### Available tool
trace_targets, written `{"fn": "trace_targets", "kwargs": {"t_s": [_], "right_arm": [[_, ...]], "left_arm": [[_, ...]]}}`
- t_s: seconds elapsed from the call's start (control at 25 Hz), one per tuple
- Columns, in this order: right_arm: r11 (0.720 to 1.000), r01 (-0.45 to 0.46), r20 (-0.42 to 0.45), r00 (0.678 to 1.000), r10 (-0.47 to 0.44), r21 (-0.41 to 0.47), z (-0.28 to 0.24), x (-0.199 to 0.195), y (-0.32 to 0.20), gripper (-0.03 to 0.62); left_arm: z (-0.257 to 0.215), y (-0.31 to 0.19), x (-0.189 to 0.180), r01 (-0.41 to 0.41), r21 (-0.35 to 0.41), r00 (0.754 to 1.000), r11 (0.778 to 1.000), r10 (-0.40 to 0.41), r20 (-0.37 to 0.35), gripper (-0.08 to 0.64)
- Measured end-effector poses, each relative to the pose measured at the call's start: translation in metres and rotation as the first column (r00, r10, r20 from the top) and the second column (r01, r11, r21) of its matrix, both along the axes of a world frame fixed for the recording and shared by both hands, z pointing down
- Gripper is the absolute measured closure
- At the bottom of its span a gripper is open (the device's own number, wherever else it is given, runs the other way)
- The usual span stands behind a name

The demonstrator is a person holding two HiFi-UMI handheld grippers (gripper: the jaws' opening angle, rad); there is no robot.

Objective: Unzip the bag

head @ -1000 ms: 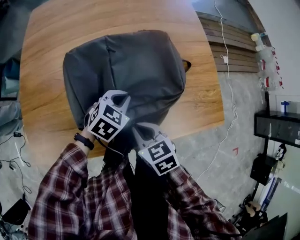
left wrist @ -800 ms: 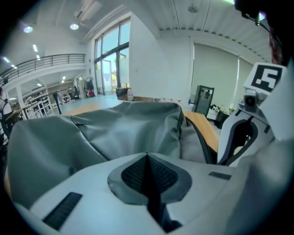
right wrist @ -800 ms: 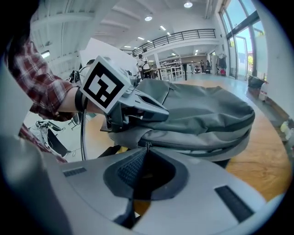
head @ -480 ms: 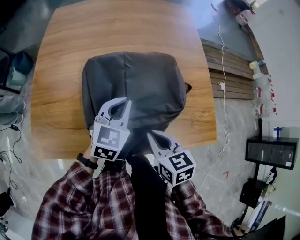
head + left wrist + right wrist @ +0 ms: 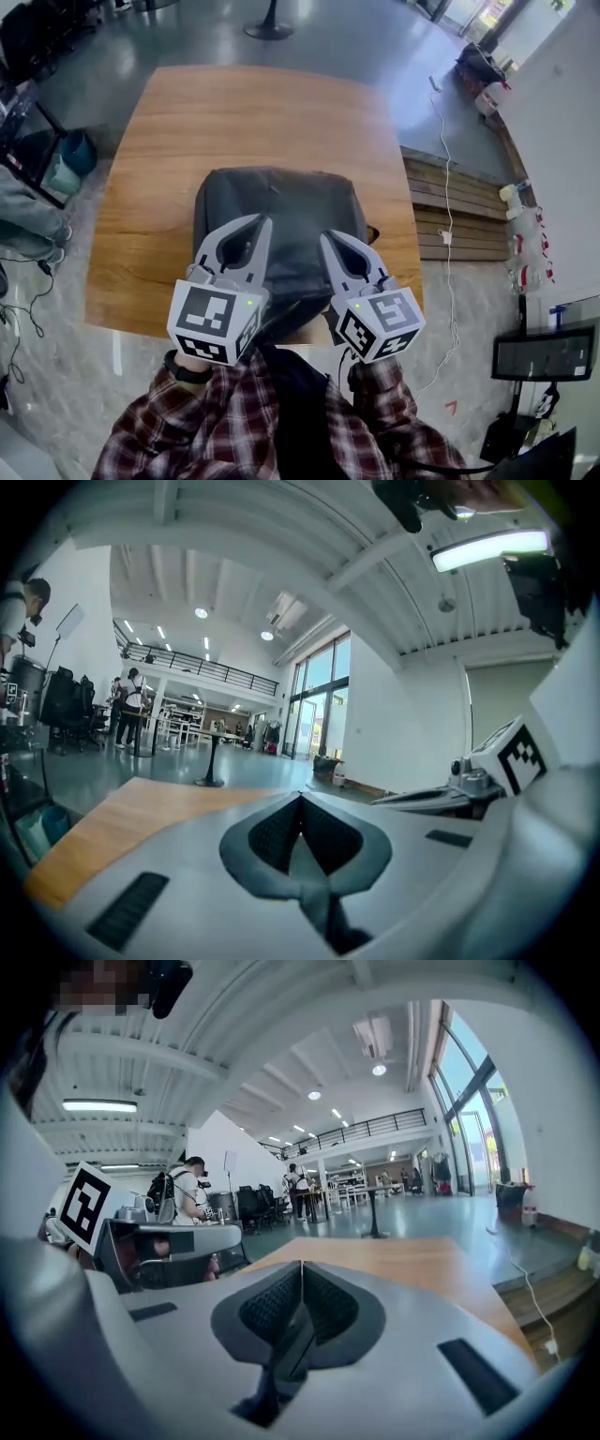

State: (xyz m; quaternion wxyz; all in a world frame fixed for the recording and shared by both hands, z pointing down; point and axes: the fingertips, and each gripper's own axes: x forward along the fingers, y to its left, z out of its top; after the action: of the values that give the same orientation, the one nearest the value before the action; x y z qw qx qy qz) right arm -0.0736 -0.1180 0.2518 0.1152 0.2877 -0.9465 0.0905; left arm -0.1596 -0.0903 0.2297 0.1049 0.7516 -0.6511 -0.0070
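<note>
The dark grey backpack [image 5: 281, 211] lies flat on the wooden table [image 5: 187, 122], towards the near edge, within easy reach; the left gripper [image 5: 261, 223] and right gripper [image 5: 328, 236] hang side by side above it, touching nothing; both pairs of jaws are clenched tip to tip, empty; likely the zip is not yet taken up.

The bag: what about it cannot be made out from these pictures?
- Zipper: in the head view the bag is dark and small. No zipper or slider can be found, so open or closed is unclear.
- Near edge of the bag: in the head view it is covered by the left tool and the right tool.
- Both gripper views: the bag does not show. Each tool's own body fills the bottom, with only the table and hall beyond.
</note>
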Motion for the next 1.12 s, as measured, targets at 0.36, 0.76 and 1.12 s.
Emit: {"fn": "trace_targets", "kwargs": {"t_s": [0.36,0.76,1.12], "right_arm": [[0.99,0.063,0.082,0.994,-0.074,0.126,-0.068,-0.011,0.023,0.58],[0.994,0.064,0.069,0.995,-0.07,0.083,-0.053,0.0,0.021,0.58],[0.996,0.068,0.076,0.994,-0.072,0.052,-0.047,0.001,0.017,0.581]], "left_arm": [[-0.039,0.011,0.026,-0.045,0.066,0.999,0.997,0.043,0.031,0.552],[-0.034,0.006,0.038,-0.034,0.06,0.999,0.998,0.031,0.044,0.552],[-0.03,0.004,0.036,-0.016,0.047,0.999,0.999,0.014,0.052,0.552]]}}
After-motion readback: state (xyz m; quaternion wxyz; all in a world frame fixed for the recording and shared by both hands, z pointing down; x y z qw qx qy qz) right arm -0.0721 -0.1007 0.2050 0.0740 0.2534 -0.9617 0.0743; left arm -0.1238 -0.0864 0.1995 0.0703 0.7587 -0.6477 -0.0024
